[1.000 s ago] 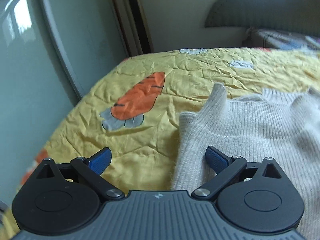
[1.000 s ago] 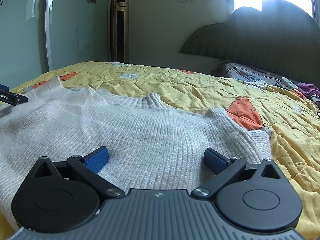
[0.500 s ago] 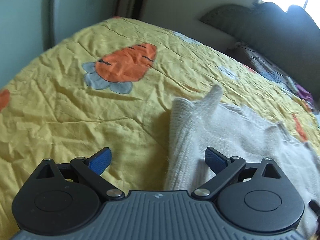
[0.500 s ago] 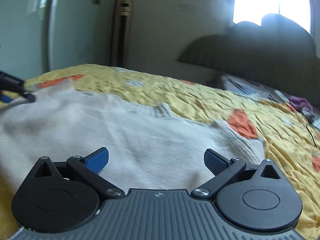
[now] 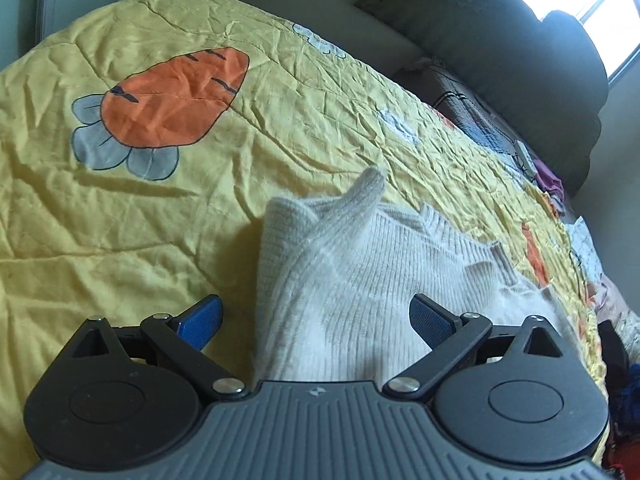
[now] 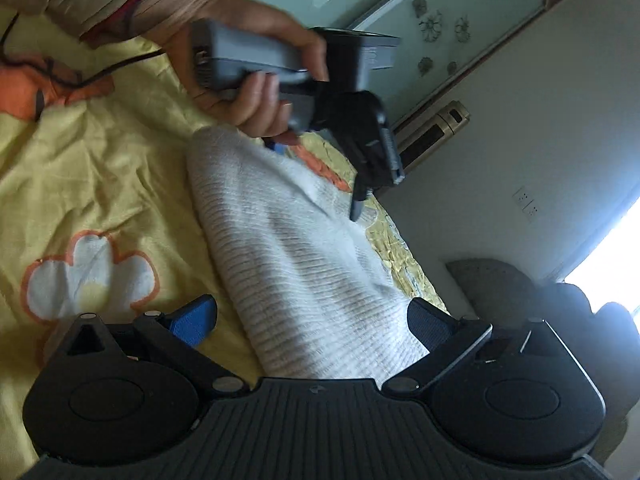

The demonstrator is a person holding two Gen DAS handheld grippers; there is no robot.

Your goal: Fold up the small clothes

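A cream ribbed knit sweater (image 5: 360, 276) lies on a yellow bedspread (image 5: 120, 220), one shoulder corner poking up at its far end. My left gripper (image 5: 316, 316) hovers open over the sweater's left edge, its blue pads apart with knit between and below them. In the right wrist view the sweater (image 6: 296, 264) runs away from the camera as a long band. My right gripper (image 6: 310, 318) is open astride its near end. A hand (image 6: 256, 92) holds the left gripper (image 6: 360, 168) at the sweater's far end.
The bedspread has an orange carrot print (image 5: 172, 100) and a white flower print (image 6: 88, 276). A dark padded headboard (image 5: 540, 52) and pillows stand at the far end. A glass wardrobe door (image 6: 400, 12) and tall heater (image 6: 432, 132) stand beyond the bed.
My right gripper has swung round and rolled sharply, now looking along the sweater toward the left gripper. The left gripper tilted down over the sweater's edge. Both stayed open.
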